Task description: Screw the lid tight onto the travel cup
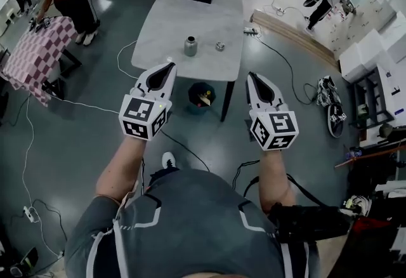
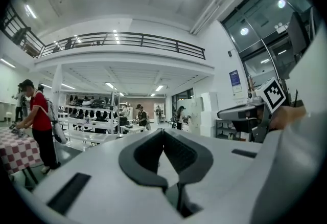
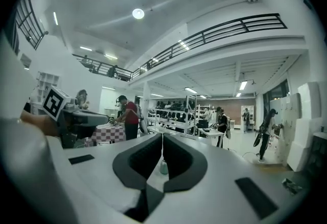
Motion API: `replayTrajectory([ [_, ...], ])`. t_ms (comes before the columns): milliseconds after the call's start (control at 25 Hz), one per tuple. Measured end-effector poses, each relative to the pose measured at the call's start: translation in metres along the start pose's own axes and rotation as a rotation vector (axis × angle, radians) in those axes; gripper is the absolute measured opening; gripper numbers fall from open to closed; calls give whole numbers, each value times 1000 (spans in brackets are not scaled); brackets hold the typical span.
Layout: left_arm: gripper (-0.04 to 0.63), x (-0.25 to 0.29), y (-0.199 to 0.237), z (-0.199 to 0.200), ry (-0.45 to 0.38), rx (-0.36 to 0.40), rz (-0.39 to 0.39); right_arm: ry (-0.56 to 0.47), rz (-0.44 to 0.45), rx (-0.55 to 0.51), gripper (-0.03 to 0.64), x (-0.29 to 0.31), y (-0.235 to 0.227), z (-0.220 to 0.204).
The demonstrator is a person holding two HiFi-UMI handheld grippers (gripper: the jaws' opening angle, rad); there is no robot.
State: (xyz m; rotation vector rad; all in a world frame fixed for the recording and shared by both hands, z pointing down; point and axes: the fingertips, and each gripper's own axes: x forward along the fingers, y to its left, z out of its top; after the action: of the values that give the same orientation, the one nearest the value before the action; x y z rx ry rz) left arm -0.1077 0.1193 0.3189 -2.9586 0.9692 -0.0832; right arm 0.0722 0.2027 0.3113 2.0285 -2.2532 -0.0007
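Travel cup (image 1: 190, 46) on table (image 1: 158, 29), ahead of left hand-held gripper (image 1: 169, 68)

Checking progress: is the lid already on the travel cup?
No, the lid lies on the table, apart from the travel cup.

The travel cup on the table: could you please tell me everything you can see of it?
The travel cup is a small, grey, metal-looking cylinder with a darker top, too small to tell if open. It stands upright near the front edge of the grey table, touching only the tabletop. A round piece, likely the lid, lies apart to its right.
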Motion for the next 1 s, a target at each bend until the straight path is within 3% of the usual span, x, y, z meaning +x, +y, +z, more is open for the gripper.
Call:
replayTrajectory([
  [480, 9, 46, 105, -13, 4, -14, -46, 15, -74, 12, 31, 102, 2, 4],
  [600, 9, 60, 118, -15, 4, 13, -75, 24, -86, 18, 31, 124, -3, 4],
  [760, 9, 80, 132, -24, 24, 52, -48, 41, -90, 14, 31, 148, -18, 0],
  [880, 9, 100, 137, -30, 26, 35, -64, 37, -85, 1, 32, 168, -36, -3],
  [1000, 9, 124, 144, -34, 26, 7, -23, 36, -53, 4, 32, 189, -59, -11],
])
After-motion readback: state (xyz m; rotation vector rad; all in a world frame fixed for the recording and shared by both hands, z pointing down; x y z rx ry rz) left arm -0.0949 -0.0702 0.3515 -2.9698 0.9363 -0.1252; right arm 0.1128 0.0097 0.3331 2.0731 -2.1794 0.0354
